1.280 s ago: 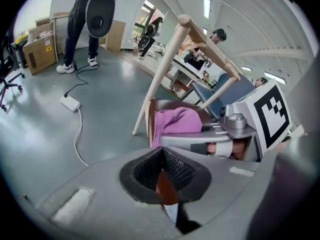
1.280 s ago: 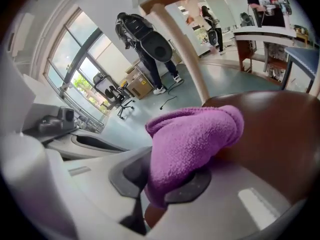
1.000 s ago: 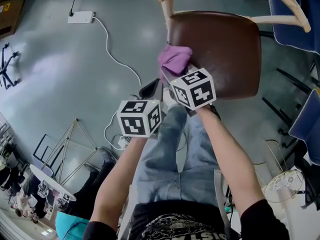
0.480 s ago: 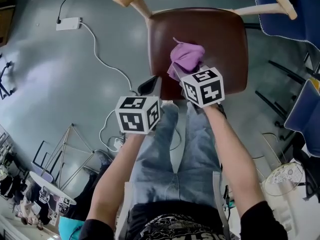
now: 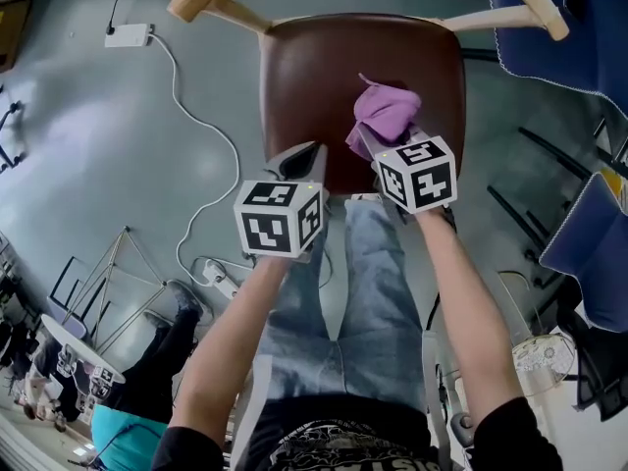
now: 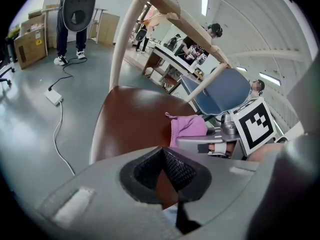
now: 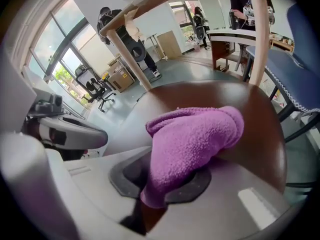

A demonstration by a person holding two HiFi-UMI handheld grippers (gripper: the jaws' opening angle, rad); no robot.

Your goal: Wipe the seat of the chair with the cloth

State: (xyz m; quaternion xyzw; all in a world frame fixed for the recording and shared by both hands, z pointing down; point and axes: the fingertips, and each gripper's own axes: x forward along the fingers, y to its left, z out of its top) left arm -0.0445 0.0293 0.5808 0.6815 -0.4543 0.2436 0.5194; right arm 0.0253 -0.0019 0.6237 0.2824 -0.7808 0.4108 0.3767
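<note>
The chair's brown seat (image 5: 314, 77) lies in front of me, inside a pale wooden frame (image 5: 211, 3). A purple cloth (image 5: 385, 114) rests bunched on the seat's right half. My right gripper (image 5: 381, 143) is shut on the cloth, which bulges out over its jaws (image 7: 195, 134) and presses on the seat (image 7: 250, 109). My left gripper (image 5: 299, 160) hovers at the seat's front edge, left of the cloth, shut with nothing held. In the left gripper view the seat (image 6: 130, 114), the cloth (image 6: 187, 126) and the right gripper (image 6: 200, 143) all show.
My legs in jeans (image 5: 363, 283) stand just before the seat. A white power strip (image 5: 128, 35) and its cable trail over the grey floor at the left. Blue chairs (image 5: 589, 37) stand at the right, and a folding stand (image 5: 108, 283) at the lower left.
My right gripper has dragged the cloth from the seat's left front edge across to its right half. My left gripper has come up to the seat's front edge.
</note>
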